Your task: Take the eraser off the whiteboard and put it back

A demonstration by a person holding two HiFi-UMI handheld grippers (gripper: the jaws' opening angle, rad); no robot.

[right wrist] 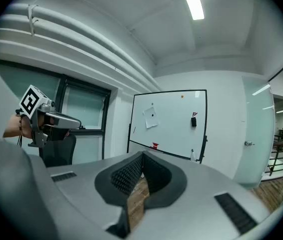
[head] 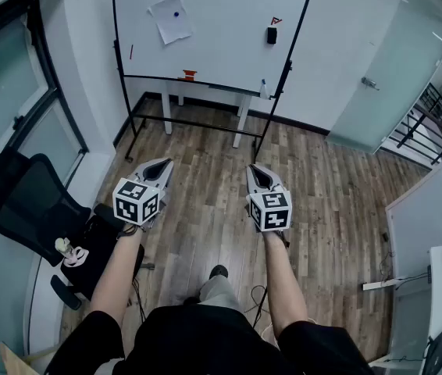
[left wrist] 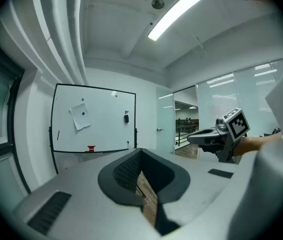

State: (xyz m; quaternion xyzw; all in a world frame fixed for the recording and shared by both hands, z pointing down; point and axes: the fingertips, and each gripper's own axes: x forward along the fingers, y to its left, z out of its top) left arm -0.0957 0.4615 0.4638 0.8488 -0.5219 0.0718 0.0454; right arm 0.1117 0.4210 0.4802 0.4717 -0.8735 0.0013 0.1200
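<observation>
The black eraser (head: 272,35) sticks to the upper right of the whiteboard (head: 213,45) across the room; it also shows as a small dark eraser (left wrist: 126,118) in the left gripper view and as the eraser (right wrist: 194,121) in the right gripper view. Both grippers hover side by side over the wooden floor, far short of the board and pointing toward it. My left gripper (head: 161,166) is shut with nothing in it. My right gripper (head: 256,170) is shut and empty too. The jaw tips meet in each gripper view.
A sheet of paper (head: 170,18) and a red item (head: 189,74) are on the board, with a small bottle (head: 264,89) on its tray. A black office chair (head: 33,209) stands at left. A glass door (head: 377,69) is at right, a white desk (head: 440,287) near right.
</observation>
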